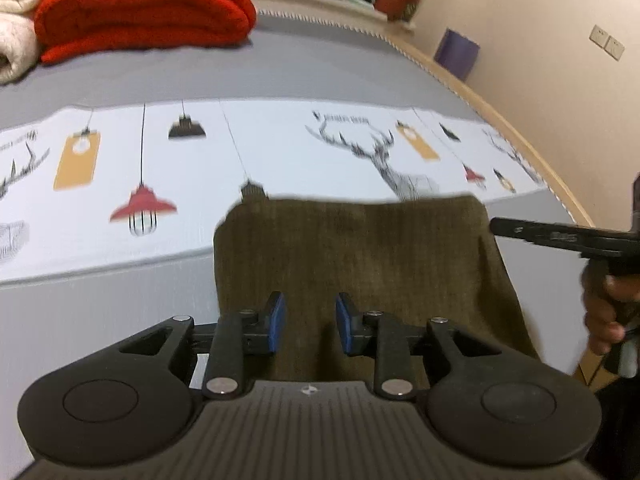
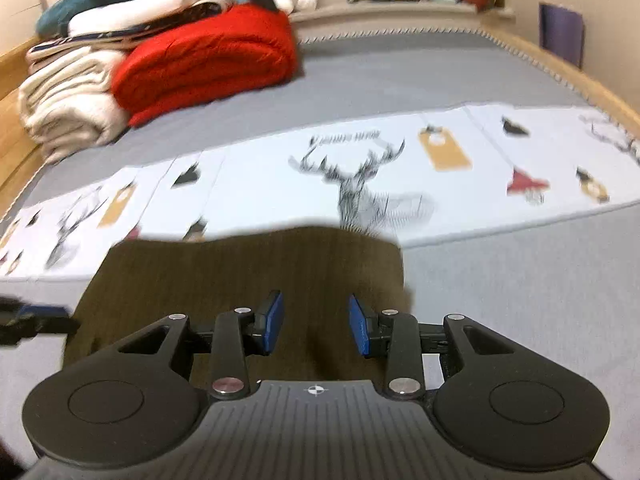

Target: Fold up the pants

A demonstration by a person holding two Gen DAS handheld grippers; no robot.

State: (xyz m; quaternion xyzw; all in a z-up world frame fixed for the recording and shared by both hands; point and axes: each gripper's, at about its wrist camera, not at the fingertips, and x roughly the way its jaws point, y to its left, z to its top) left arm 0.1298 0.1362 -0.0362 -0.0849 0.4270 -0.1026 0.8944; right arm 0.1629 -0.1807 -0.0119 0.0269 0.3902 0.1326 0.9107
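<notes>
On the grey bed cover [image 1: 120, 320], the olive-brown ribbed pants [image 1: 360, 248] lie folded into a soft, roughly square block just below the white printed band [image 1: 280, 152] of deer and lamps, their ribs running from 6 toward 12 o'clock; no long axis is clear to me. My left gripper [image 1: 310, 322] hangs over the near edge, blue pads parted and empty. My right gripper [image 2: 316, 324] does likewise, slightly wider, while a plush red blanket [image 2: 208, 64] sits folded at 11 o'clock.
</notes>
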